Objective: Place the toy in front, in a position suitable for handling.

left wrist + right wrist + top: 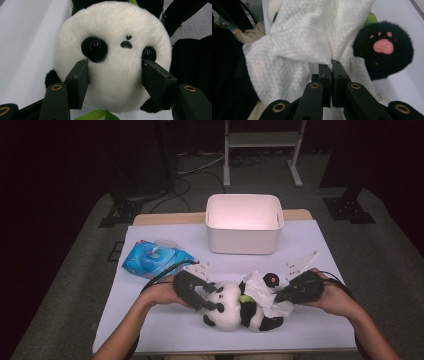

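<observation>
A black-and-white panda plush (235, 312) lies on the white table near its front edge. My left gripper (211, 301) is shut on the plush's head, and in the left gripper view its pads (80, 75) press into the white face (112, 50) from both sides below the eyes. A white wipe (261, 289) is draped over the panda's body. My right gripper (278, 297) comes in from the right, its jaws (331, 67) shut on a fold of the wipe (307, 37). A black paw with a pink pad (384, 47) shows beside the wipe.
A white open bin (244, 240) stands at the back middle of the table. A blue pack of wet wipes (152, 259) lies at the left. A person's hands hold both grippers from the front edge. Dark floor and stand legs lie beyond the table.
</observation>
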The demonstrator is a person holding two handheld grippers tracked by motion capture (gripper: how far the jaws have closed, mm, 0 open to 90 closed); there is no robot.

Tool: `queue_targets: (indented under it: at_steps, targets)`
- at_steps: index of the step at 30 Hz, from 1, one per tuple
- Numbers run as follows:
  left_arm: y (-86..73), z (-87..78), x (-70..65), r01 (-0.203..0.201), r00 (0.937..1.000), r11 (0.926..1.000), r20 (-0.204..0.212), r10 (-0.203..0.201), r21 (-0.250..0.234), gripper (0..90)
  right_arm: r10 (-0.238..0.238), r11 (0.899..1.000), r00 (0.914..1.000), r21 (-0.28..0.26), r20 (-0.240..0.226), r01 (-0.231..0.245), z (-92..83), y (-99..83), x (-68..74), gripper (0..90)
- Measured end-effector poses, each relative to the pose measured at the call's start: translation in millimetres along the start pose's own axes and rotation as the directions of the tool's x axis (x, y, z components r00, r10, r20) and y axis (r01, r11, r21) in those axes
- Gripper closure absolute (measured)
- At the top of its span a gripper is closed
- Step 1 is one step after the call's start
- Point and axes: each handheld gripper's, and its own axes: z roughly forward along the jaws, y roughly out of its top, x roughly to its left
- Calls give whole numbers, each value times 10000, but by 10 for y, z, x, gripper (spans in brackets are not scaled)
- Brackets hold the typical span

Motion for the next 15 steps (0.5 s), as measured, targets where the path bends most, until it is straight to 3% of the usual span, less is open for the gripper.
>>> queue_targets:
  at_steps: [4,8,15]
  targets:
    - [47,40,-17,-33,10000,10000,-11,33,-4,395,108,9997,9998,234,158,-112,-28,-71,-19,874]
    - [80,66,-1,1,10000,10000,56,-2,57,397,139,9999,9995,40,278,-140,-93,-96,-27,850]
    - [88,69,-10,15,10000,9999,54,-15,115,396,-180,9991,9990,-370,416,196,-143,38,2,779]
